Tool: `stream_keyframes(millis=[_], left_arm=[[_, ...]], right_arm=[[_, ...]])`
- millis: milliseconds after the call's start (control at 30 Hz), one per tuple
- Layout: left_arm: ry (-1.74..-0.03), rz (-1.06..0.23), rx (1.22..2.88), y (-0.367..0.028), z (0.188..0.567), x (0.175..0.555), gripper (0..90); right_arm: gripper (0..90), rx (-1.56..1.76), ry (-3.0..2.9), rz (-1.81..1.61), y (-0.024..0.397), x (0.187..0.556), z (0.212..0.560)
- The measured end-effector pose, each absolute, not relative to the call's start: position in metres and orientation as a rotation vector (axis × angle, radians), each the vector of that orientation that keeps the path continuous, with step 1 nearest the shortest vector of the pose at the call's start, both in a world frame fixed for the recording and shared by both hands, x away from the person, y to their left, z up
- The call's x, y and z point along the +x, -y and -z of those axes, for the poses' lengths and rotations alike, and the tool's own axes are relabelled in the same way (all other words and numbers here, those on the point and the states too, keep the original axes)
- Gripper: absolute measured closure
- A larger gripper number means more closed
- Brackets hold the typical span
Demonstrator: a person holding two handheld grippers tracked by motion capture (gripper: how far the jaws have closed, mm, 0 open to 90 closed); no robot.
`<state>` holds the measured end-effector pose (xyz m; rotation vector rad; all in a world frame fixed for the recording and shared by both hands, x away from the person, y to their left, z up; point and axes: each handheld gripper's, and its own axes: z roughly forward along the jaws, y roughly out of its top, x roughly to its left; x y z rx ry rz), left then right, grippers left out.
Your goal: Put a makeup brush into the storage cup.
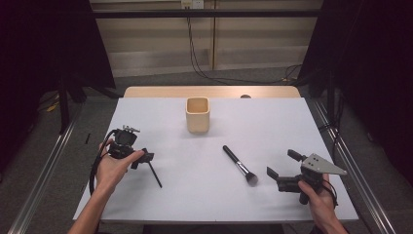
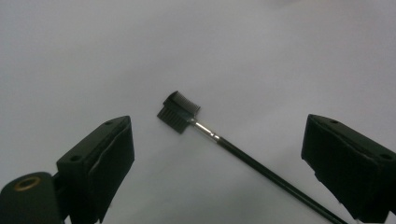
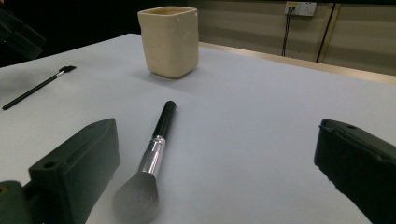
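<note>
A thin black brow brush (image 1: 156, 175) with a comb head (image 2: 180, 111) lies on the white table (image 1: 272, 126) at the left. My left gripper (image 1: 141, 158) hovers right over it, open. The comb head lies between the jaws (image 2: 218, 123) and the handle runs toward the right jaw, with neither pad touching it. A black powder brush (image 1: 240, 165) with a silver ferrule lies right of the middle. My right gripper (image 1: 282, 164) is open just beyond its bristles, and the brush (image 3: 154, 154) lies next to the left jaw of my right gripper (image 3: 215, 128). The brow brush (image 3: 37, 87) also lies far off at the left.
A cream square cup (image 1: 197, 115) stands upright at the back middle of the table, also seen as the cup (image 3: 169, 42) beyond the powder brush. A wooden strip (image 1: 209, 91) borders the far edge. Metal rails (image 1: 46, 170) run along both sides on the floor.
</note>
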<state>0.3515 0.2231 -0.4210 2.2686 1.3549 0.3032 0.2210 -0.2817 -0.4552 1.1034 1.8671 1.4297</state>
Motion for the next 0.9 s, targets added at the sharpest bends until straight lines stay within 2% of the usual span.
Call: stream_keyframes(millis=[267,367,500,900], left_arm=[[-1.427,-0.292,2.371,-0.222,0.425,0.358,7.4],[-1.49,-0.287,2.374,-0.219,0.425,0.362,6.5],[-1.525,-0.232,2.397,-0.214,0.428,0.368,6.6],[-1.599,-0.182,2.441,-0.204,0.439,0.378,8.6]], right_arm=[[0.0,1.103,-1.883,-1.427,0.281,0.221,0.456],[0.0,1.097,-1.886,-1.428,0.28,0.221,0.456],[0.0,1.097,-1.887,-1.426,0.28,0.221,0.456],[0.0,1.096,-1.891,-1.426,0.28,0.221,0.456]])
